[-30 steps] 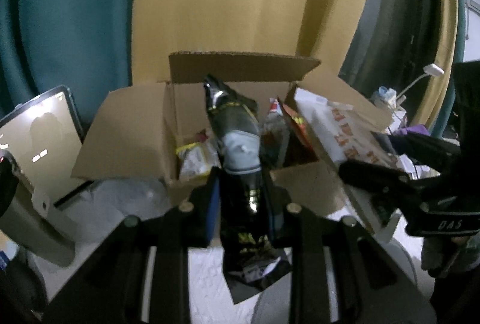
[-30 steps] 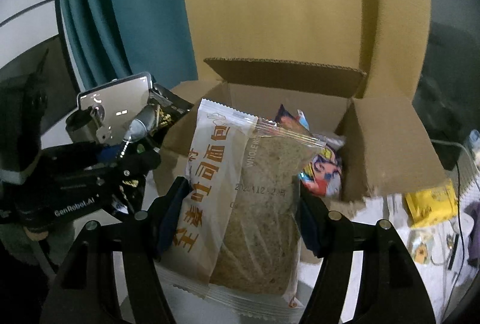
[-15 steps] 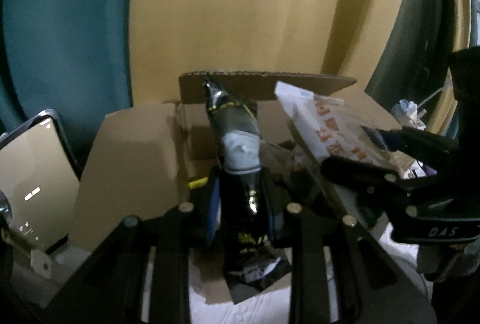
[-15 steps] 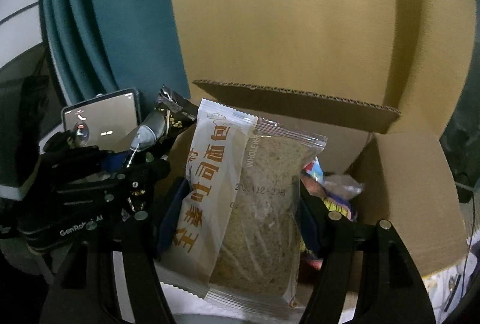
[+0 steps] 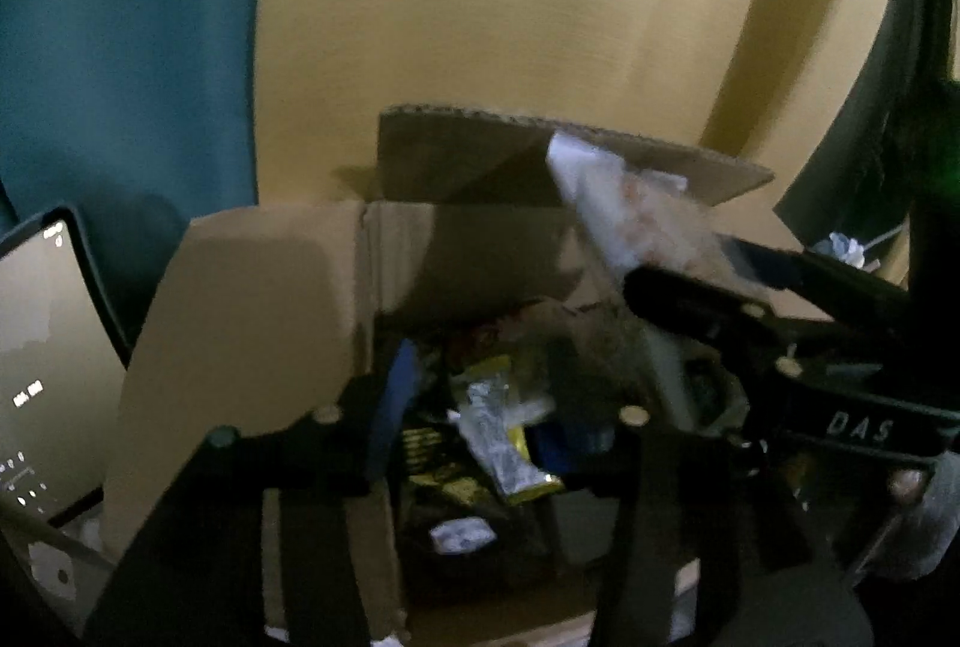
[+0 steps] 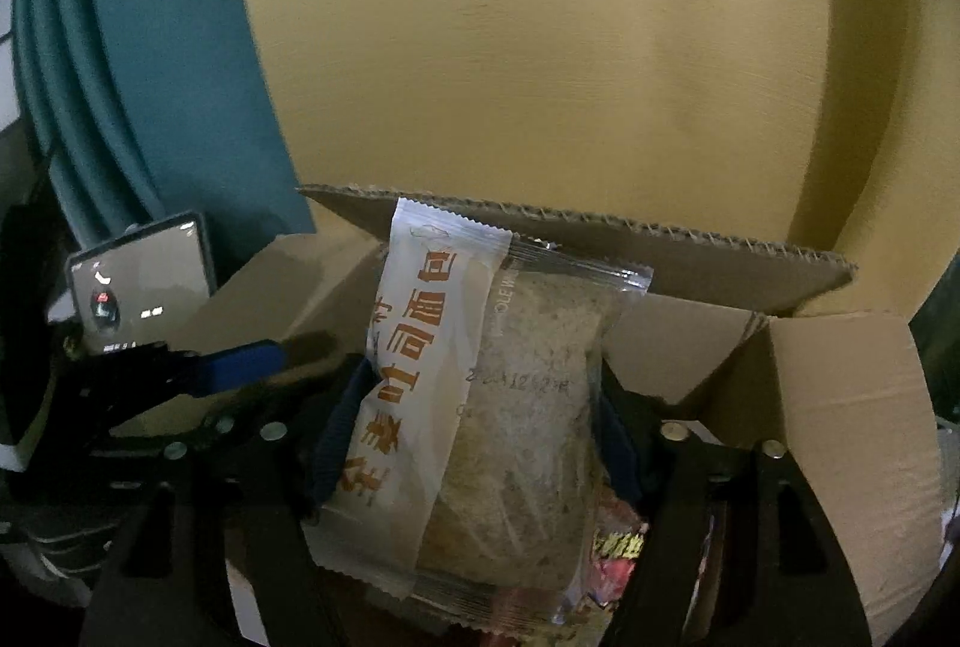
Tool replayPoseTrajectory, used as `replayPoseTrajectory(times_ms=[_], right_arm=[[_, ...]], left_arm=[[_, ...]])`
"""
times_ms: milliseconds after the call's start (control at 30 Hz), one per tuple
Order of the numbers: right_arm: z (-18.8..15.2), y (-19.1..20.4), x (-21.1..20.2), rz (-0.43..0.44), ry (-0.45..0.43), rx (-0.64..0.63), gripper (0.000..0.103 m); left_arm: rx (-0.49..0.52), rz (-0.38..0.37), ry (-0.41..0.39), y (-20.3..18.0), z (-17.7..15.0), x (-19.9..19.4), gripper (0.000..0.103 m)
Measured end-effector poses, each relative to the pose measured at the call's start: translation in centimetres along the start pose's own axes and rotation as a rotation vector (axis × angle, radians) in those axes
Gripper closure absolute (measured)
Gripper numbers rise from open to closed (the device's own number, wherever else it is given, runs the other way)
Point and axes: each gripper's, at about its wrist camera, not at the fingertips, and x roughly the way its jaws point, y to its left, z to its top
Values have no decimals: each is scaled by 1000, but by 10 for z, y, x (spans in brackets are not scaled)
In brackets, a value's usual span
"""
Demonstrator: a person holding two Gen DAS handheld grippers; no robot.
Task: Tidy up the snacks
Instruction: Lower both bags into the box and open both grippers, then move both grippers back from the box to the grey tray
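Observation:
An open cardboard box (image 5: 252, 323) fills both views. My left gripper (image 5: 504, 407) hangs over its near left part with jaws opening. The black and gold snack packet (image 5: 480, 443) lies loose below them among other snacks, and neither pad presses on it. My right gripper (image 6: 477, 443) holds an upright white and clear bread packet (image 6: 480, 377) over the box (image 6: 840, 407); its jaws are opening but both pads still touch the packet. In the left wrist view that bread packet (image 5: 624, 209) shows at the right.
A lit tablet screen (image 5: 42, 377) stands left of the box, also in the right wrist view as the tablet (image 6: 138, 281). Teal and yellow curtains hang behind. Several colourful snack packets (image 6: 612, 551) lie inside the box. The box flaps stand up around both grippers.
Both grippers moved forward over the box. The left jaws parted and the black packet dropped from upright between them to lying in the box. The bread packet stays in the right gripper.

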Motion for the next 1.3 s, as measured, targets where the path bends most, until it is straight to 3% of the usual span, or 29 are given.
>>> replayPoseTrajectory(times_ms=[33,133,767,1300], right_arm=[[0,-2,1,-5,1,4,23],[-1,-7,-4,-6,-13,21,16],[-38,16,-91,4,-22,-34,15],[-120,50,-171,6,-4,-103,15]], left_arm=[[-4,-1,-2,1,0,-1,37],[-15,-7,-11,2,-3,-9,30],[-2,-9,-87,-24,-47,-107,28],[-13,-31,-100,-51,-129,-176,28]])
